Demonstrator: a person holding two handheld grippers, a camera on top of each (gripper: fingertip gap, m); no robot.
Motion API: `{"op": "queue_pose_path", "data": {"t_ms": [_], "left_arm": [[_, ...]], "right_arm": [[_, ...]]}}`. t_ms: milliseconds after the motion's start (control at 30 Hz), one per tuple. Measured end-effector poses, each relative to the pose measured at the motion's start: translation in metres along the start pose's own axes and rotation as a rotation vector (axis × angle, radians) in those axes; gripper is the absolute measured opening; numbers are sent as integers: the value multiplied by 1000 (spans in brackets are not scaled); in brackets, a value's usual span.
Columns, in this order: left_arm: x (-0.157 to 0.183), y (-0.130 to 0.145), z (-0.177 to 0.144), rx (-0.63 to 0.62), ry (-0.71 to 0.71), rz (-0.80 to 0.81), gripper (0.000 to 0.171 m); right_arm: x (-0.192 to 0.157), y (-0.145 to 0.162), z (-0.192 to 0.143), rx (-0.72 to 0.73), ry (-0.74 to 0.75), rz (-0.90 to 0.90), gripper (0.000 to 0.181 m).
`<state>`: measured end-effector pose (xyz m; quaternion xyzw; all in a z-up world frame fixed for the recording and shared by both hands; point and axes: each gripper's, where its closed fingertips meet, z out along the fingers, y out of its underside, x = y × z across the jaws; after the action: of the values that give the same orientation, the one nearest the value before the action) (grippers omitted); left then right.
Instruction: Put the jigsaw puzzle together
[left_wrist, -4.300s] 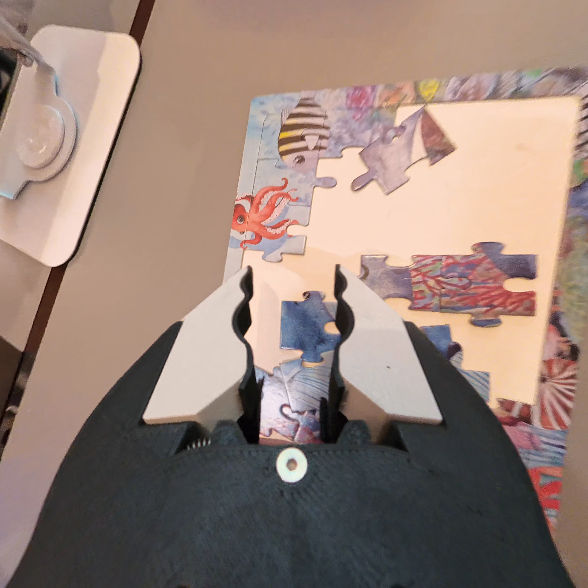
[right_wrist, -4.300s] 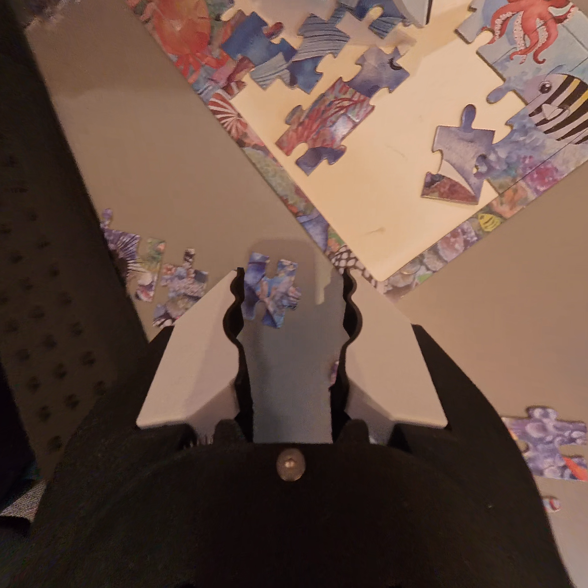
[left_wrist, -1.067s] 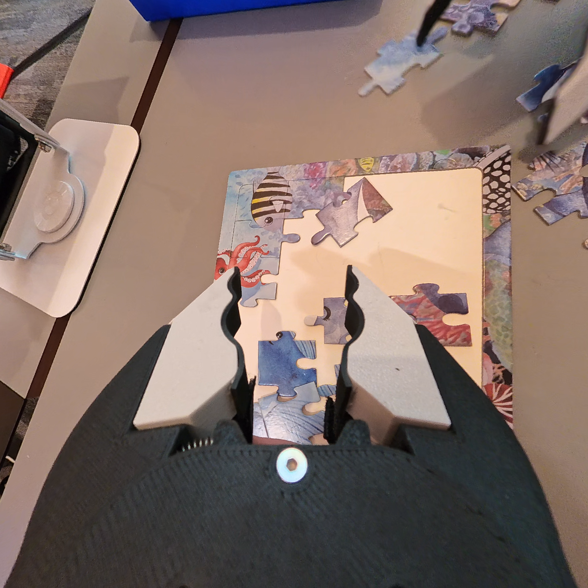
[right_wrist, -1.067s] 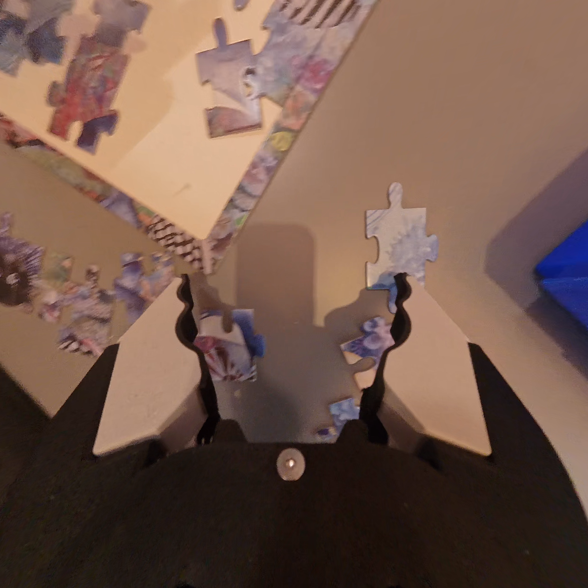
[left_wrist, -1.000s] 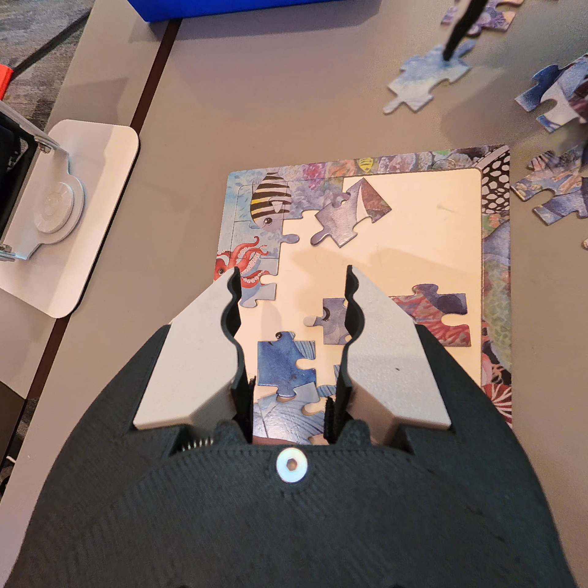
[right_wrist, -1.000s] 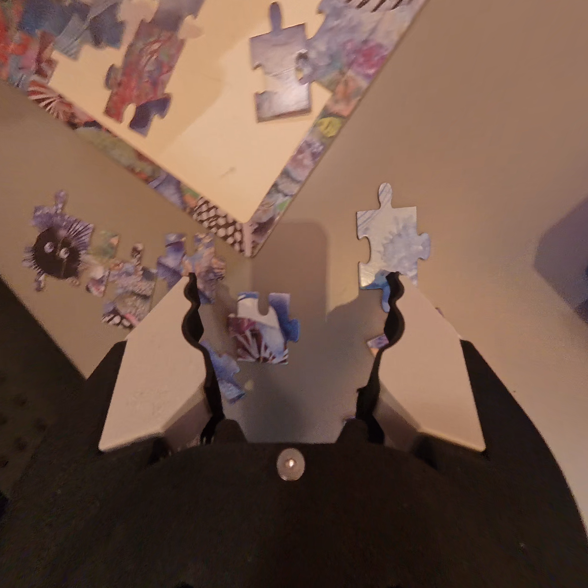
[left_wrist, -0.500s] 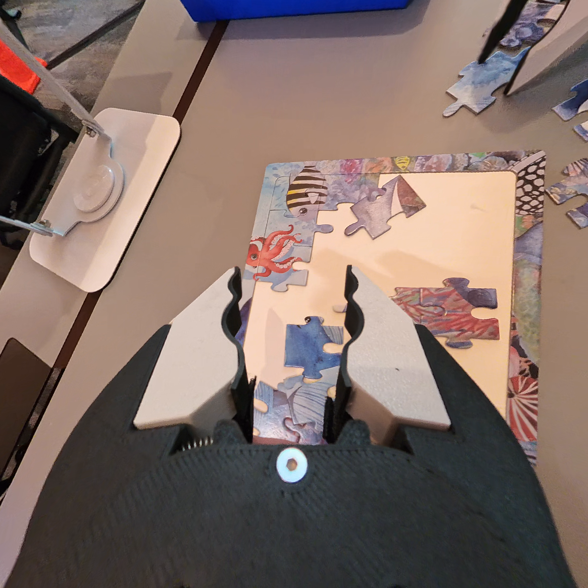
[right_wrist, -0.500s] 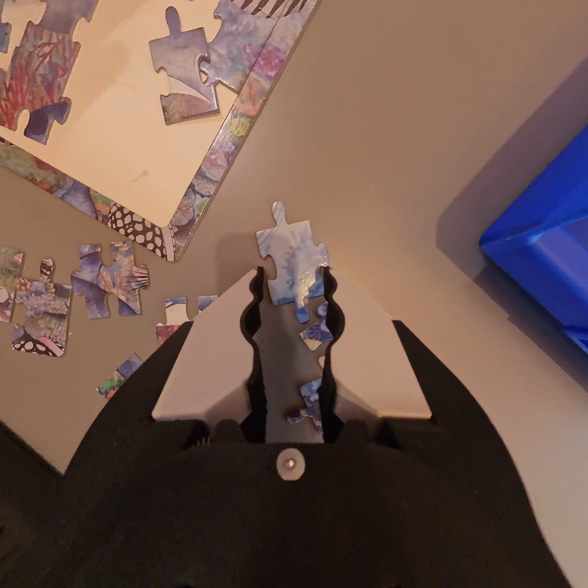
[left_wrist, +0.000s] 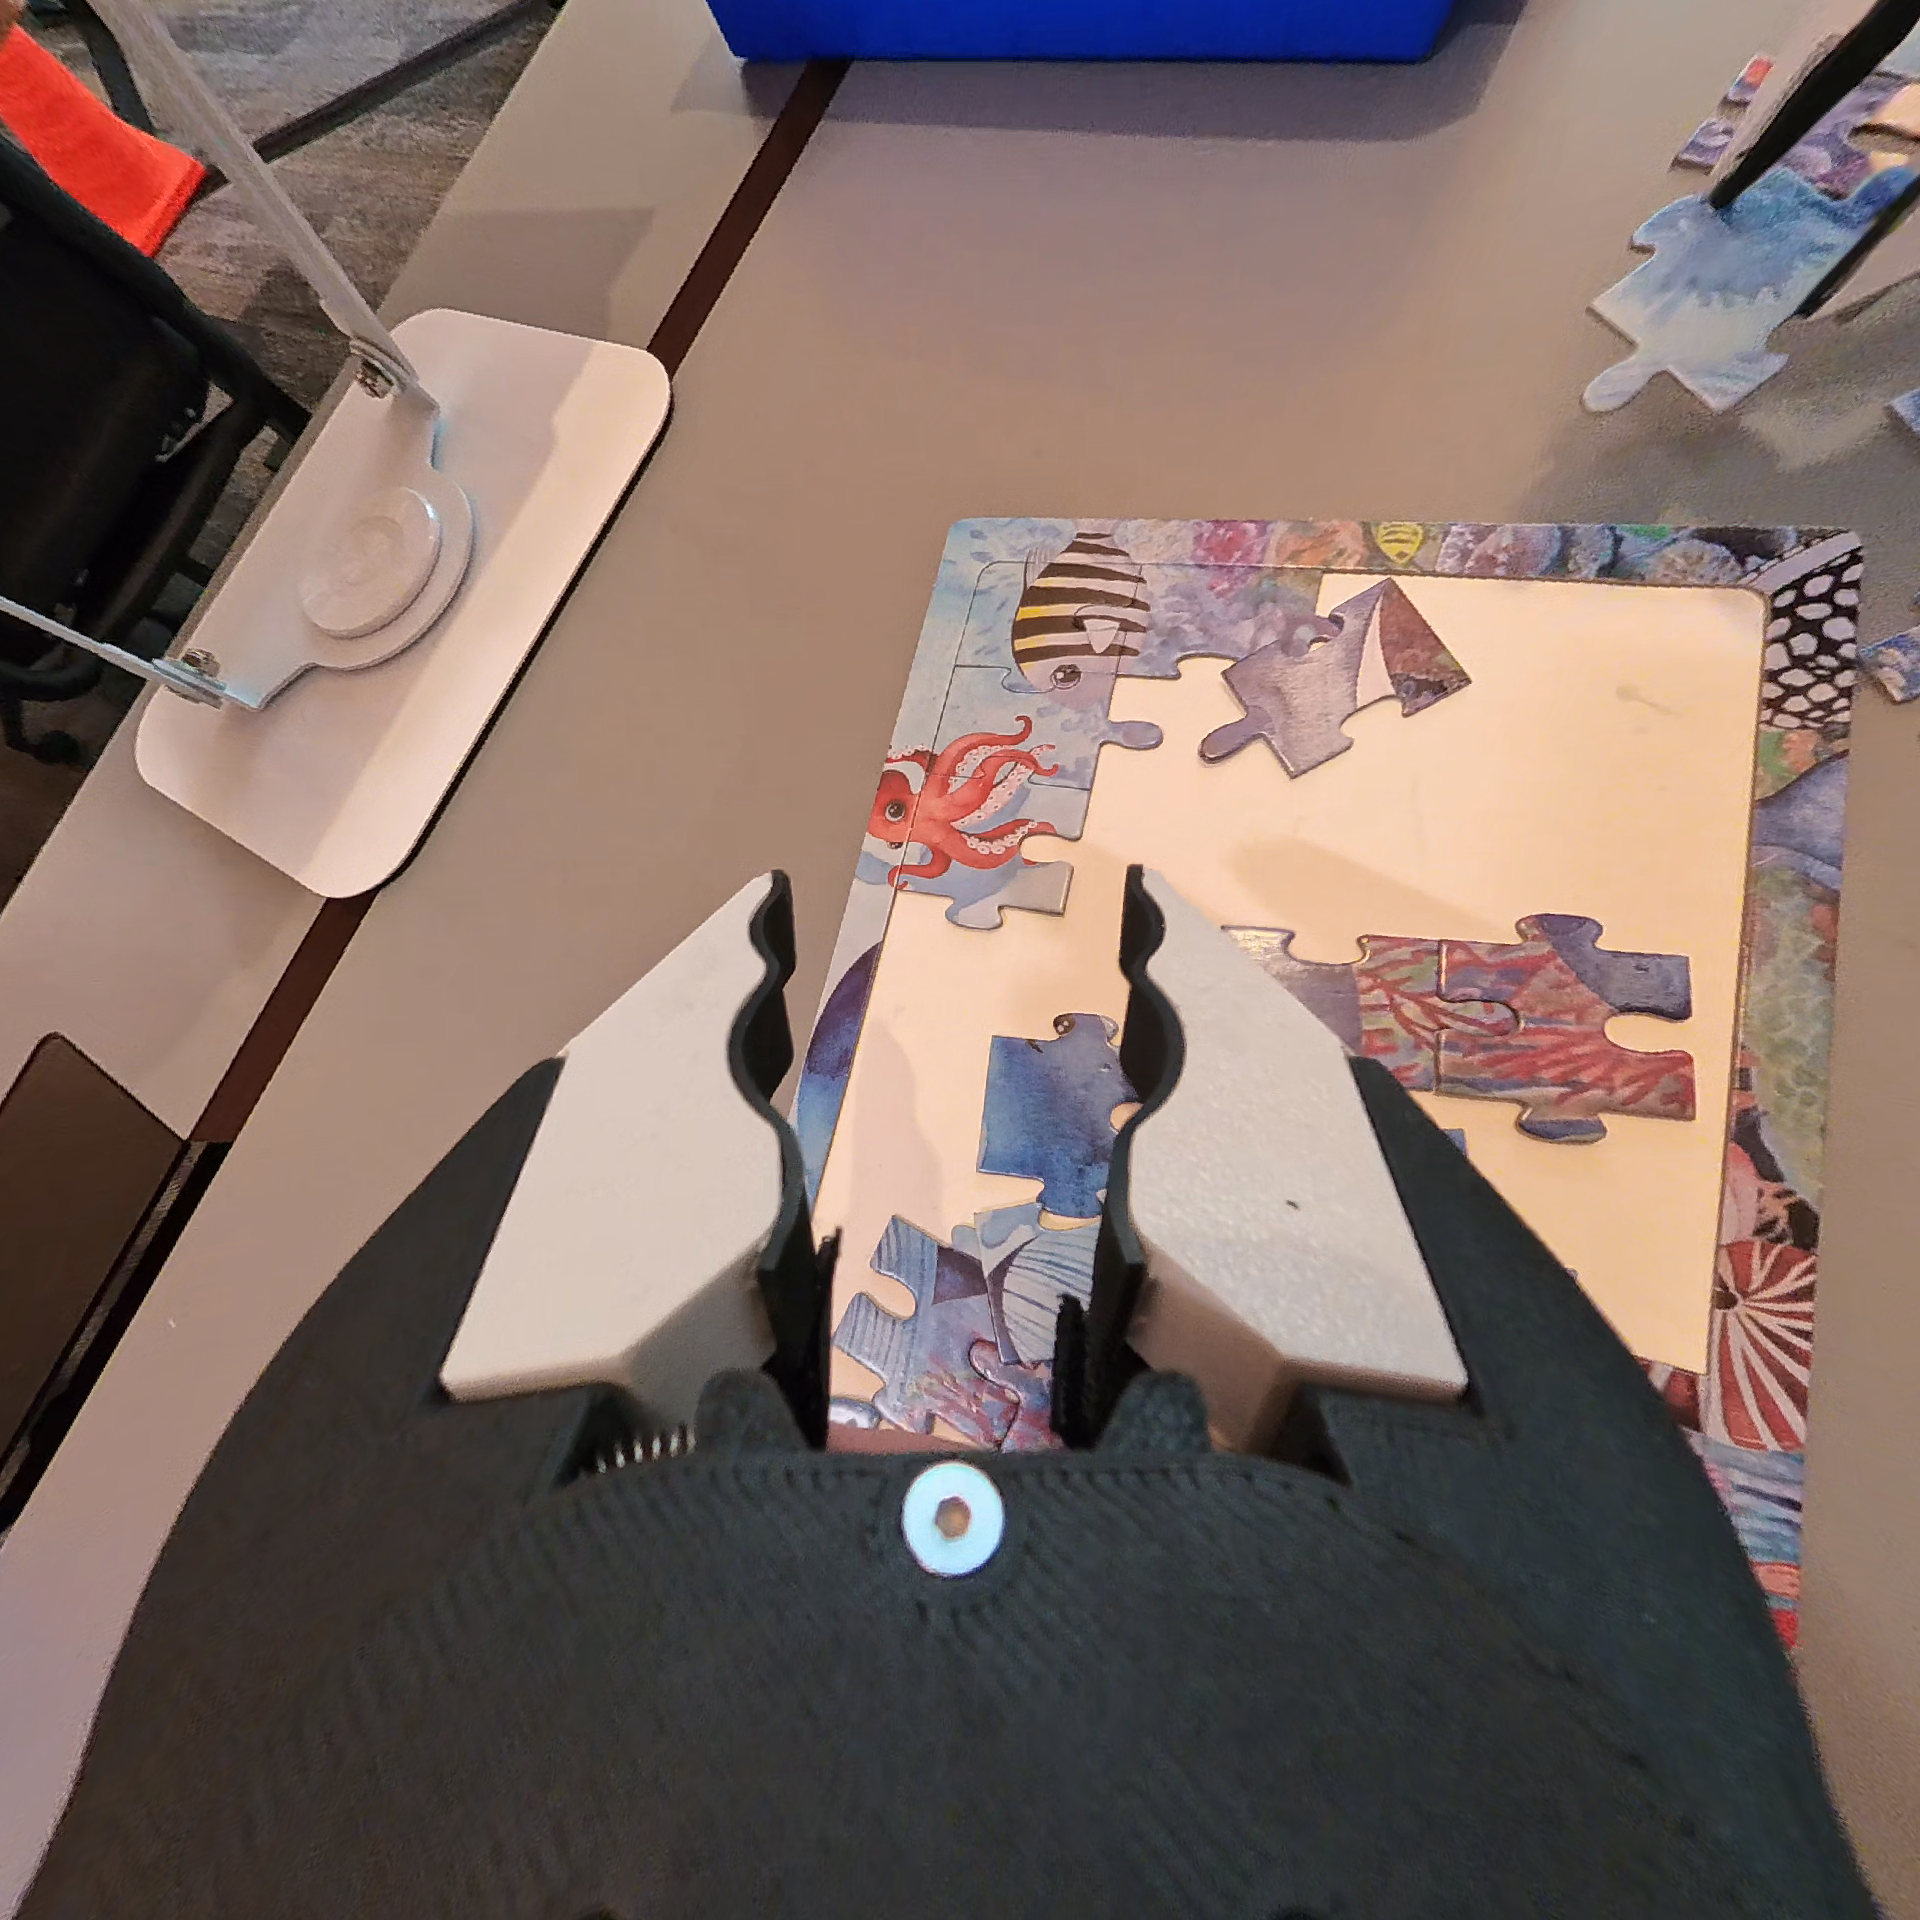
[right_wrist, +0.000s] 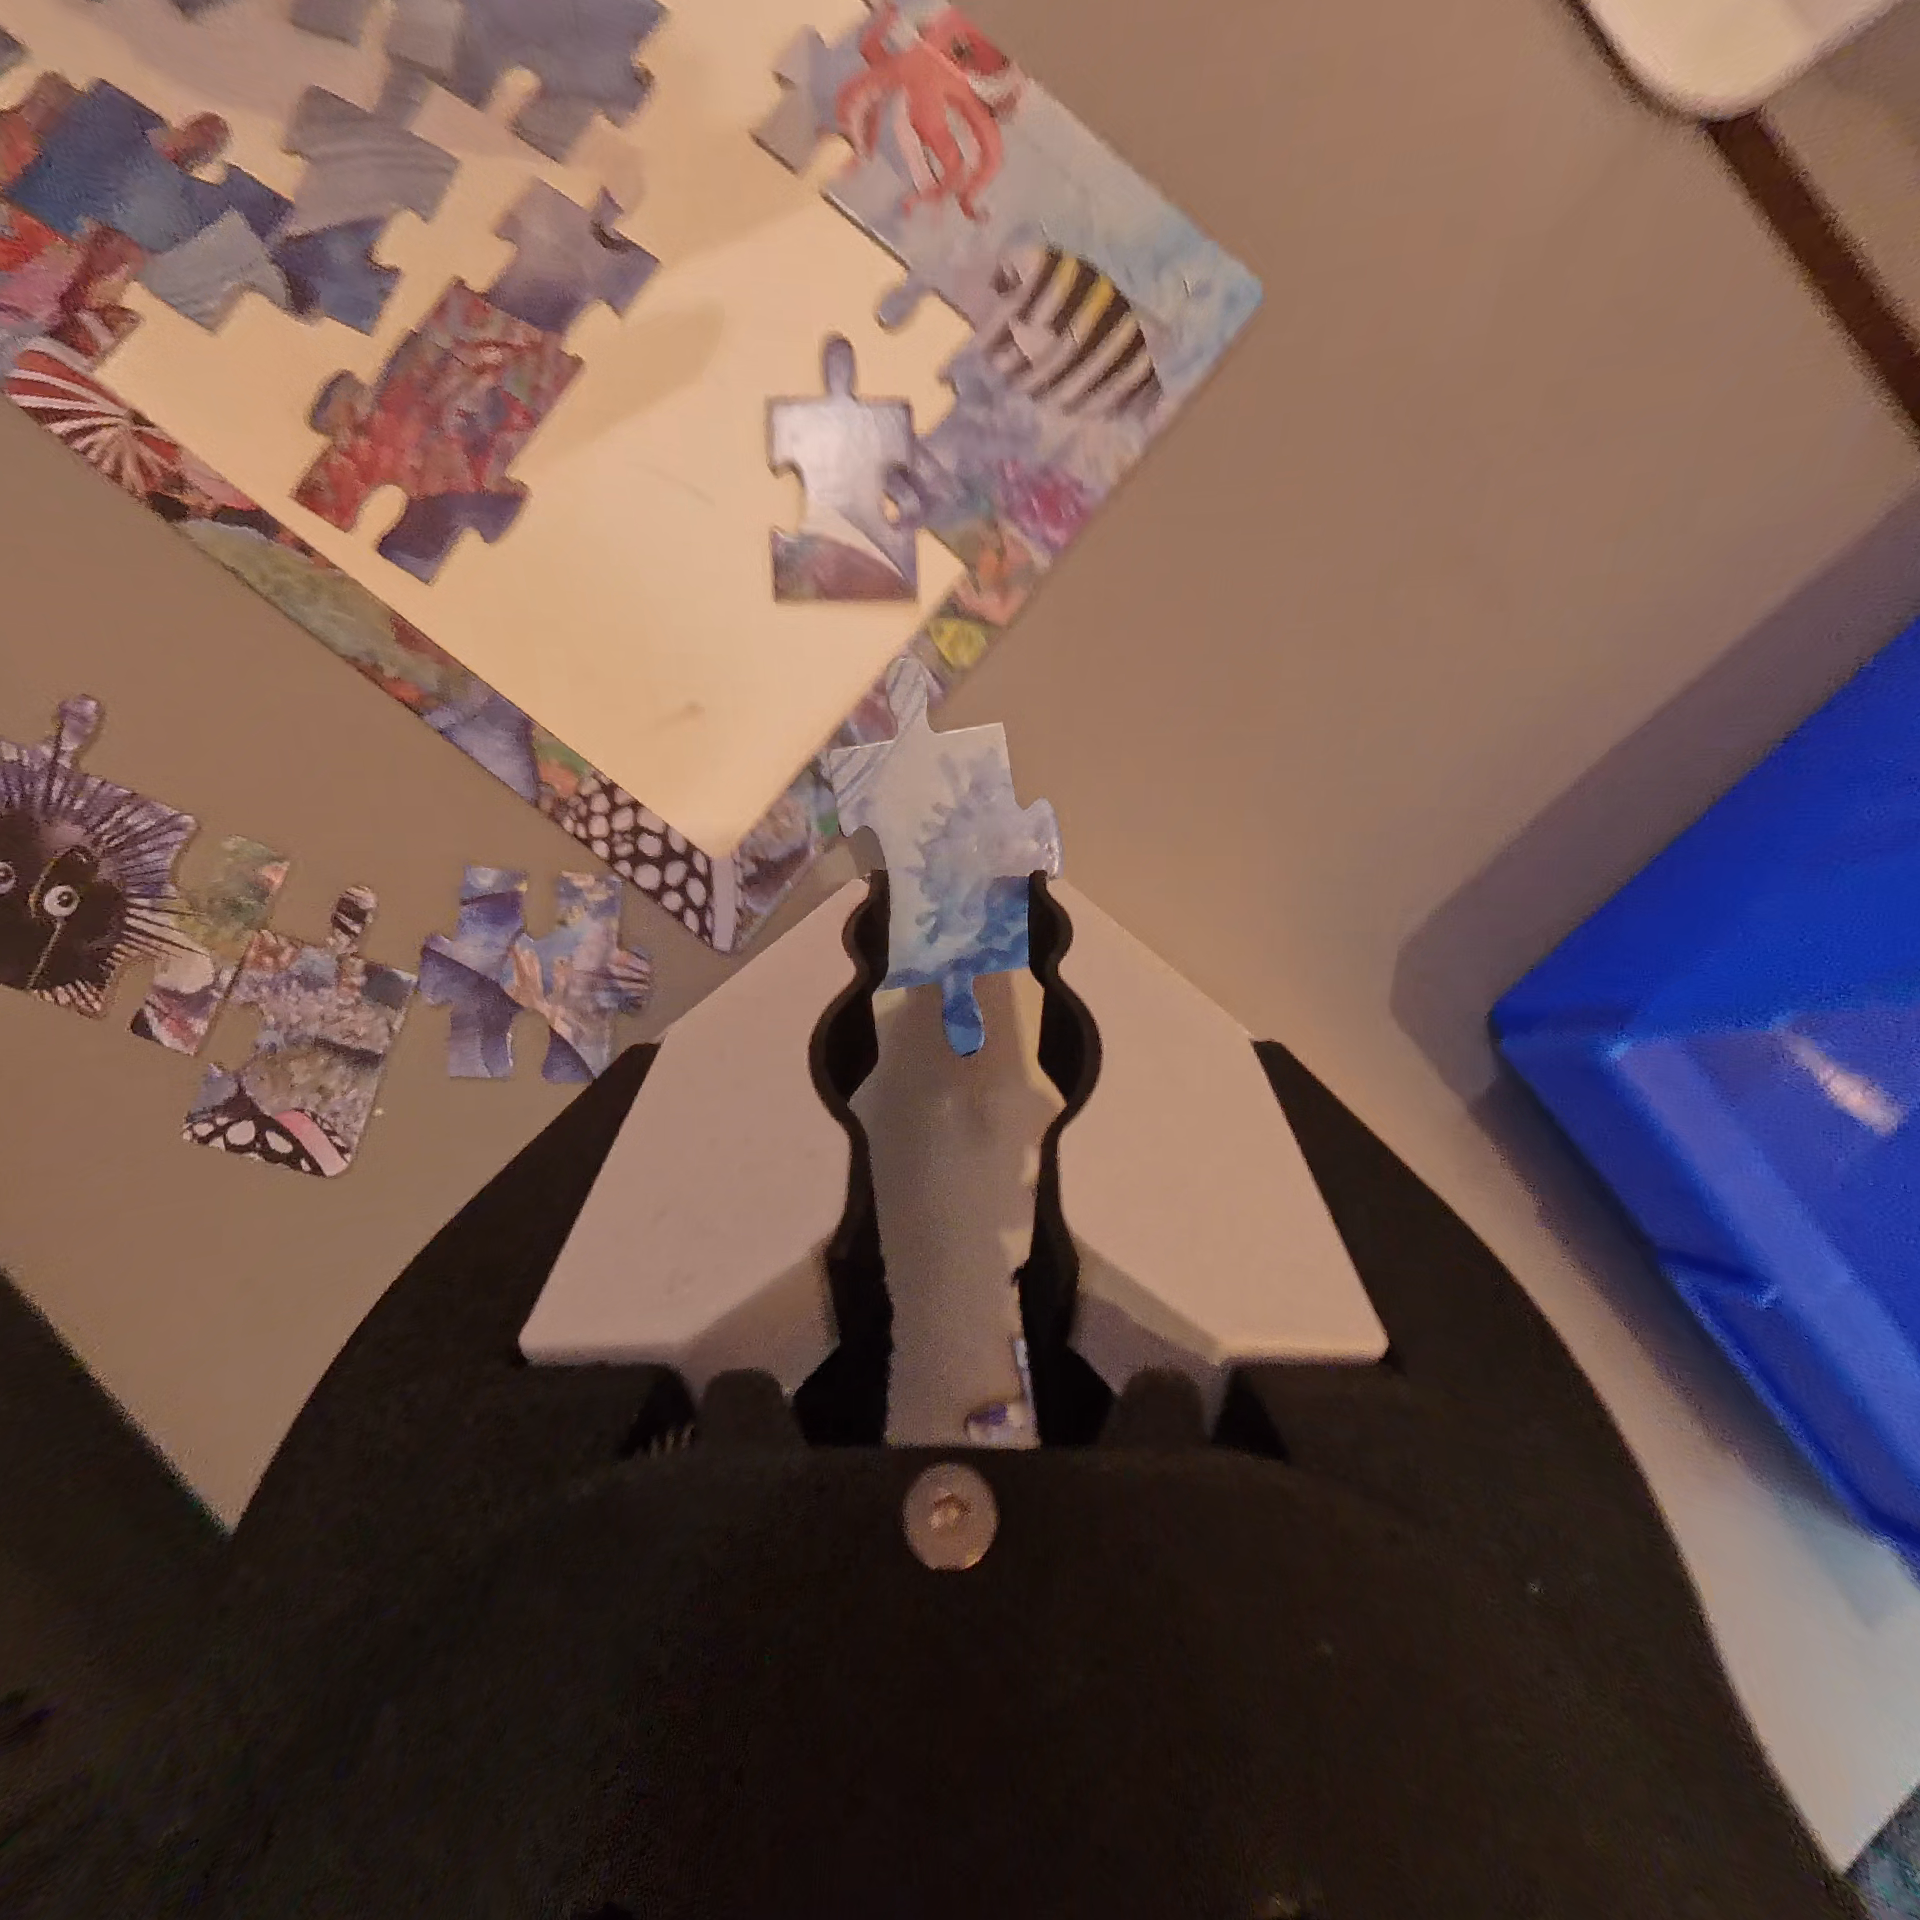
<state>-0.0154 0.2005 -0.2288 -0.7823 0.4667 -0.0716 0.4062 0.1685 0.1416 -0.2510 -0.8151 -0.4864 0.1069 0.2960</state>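
Item: pale blue piece (right_wrist: 951, 862), one, pinched by its edges in my right tongs (right_wrist: 954, 883), lifted just off the puzzle tray's (right_wrist: 665, 842) spotted corner. Left tongs (left_wrist: 954, 904): released, holding nothing, poised over the tray's near-left part.

Handling, as I judge it: keep the piece flat, turn its tab to match, lower it beside the striped fish section (left_wrist: 1081, 623).

Count: one tray; three loose pieces (right_wrist: 301, 997) visible on the bench (right_wrist: 1351, 520); one blue bin (right_wrist: 1745, 1039).

The left gripper (left_wrist: 954, 914), grey-fingered on a black body, hangs with its jaws parted and empty. The right gripper (right_wrist: 954, 883) is closed, something pinched between its fingertips.
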Motion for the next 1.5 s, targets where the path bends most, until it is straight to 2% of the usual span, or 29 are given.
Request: {"op": "queue_pose_path", "data": {"t_ms": [133, 267, 400, 667, 767, 867, 900, 933, 1033, 1100, 1233, 1300, 1367, 1500], "left_arm": [[6, -6, -3, 42, 54, -30, 60], [23, -26, -22, 179, 260, -169, 60], [33, -35, -40, 258, 413, -237, 52], [56, -45, -47, 328, 610, -310, 29], [63, -47, -45, 336, 639, -311, 8], [61, -49, -48, 354, 650, -321, 0], [58, -47, -46, 343, 624, -314, 0], [56, -45, -46, 338, 616, -310, 0], [45, -49, -53, 386, 609, -346, 0], [38, -52, -59, 422, 606, -366, 0], [29, -52, -66, 458, 604, -389, 0], [28, -52, -70, 469, 616, -394, 0], [25, -50, -72, 474, 611, -399, 0], [14, -46, -79, 501, 610, -437, 0]], "right_arm": [[-17, -38, 2, 33, 34, -185, 25], [-30, -76, 5, 73, 78, -300, 25], [-42, -110, 3, 151, 147, -462, 25], [-57, -131, 1, 250, 223, -578, 24], [-59, -135, 0, 286, 242, -589, 24], [-56, -137, 2, 302, 256, -569, 24], [-56, -140, 1, 335, 256, -555, 18], [-56, -144, -2, 372, 245, -525, 22], [-44, -149, -3, 400, 183, -346, 39], [-34, -151, -2, 414, 144, -205, 37], [-38, -164, 1, 464, -61, 27, 38], [-45, -170, 6, 456, -144, 77, 36], [-51, -179, 11, 464, -222, 102, 21], [-55, -195, 10, 534, -361, 183, 13]]}}
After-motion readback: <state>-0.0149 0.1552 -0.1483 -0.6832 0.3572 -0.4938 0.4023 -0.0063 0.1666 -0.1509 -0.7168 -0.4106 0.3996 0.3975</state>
